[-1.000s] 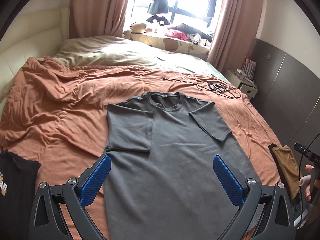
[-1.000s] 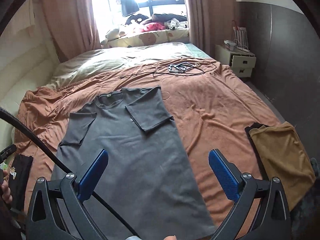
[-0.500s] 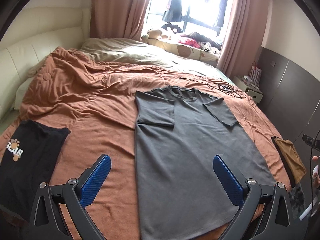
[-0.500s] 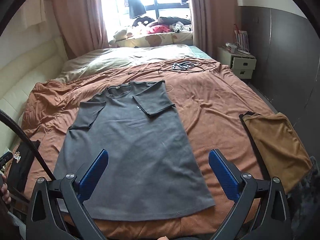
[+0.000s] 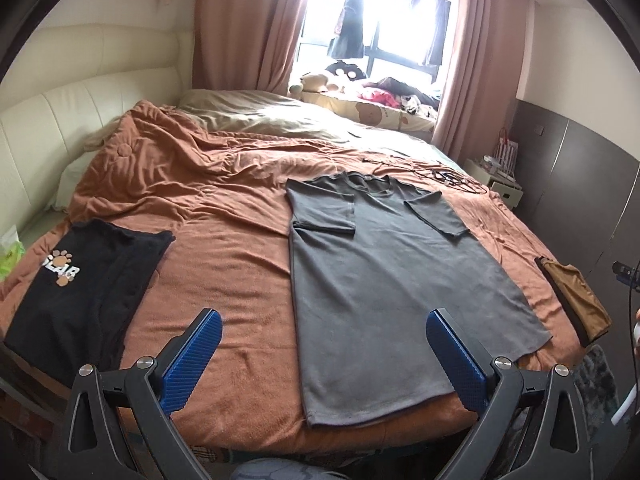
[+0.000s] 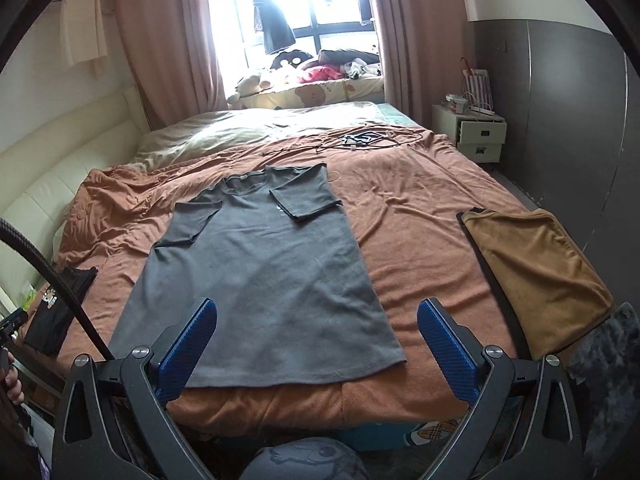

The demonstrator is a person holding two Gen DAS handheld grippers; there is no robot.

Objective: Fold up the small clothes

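Observation:
A grey T-shirt (image 5: pixel 384 280) (image 6: pixel 260 276) lies flat on the orange bedspread (image 5: pixel 224 248) (image 6: pixel 420 224), collar toward the window, both sleeves folded inward onto the body. Its hem runs along the near bed edge. My left gripper (image 5: pixel 324 322) hangs open above the near edge, over the shirt's lower left part, holding nothing. My right gripper (image 6: pixel 316 312) is open too, hovering above the hem and empty. Neither touches the cloth.
A black garment with a paw print (image 5: pixel 80 276) (image 6: pixel 56 312) lies at the left edge. A tan folded garment (image 5: pixel 576 300) (image 6: pixel 536 268) lies on the right. Cables (image 5: pixel 452 178) (image 6: pixel 360 140) lie near the pillows. A nightstand (image 6: pixel 476 132) stands at the right wall.
Both grippers have pulled back and up from the shirt, so the whole shirt and the near bed edge now show. Both stay open and empty.

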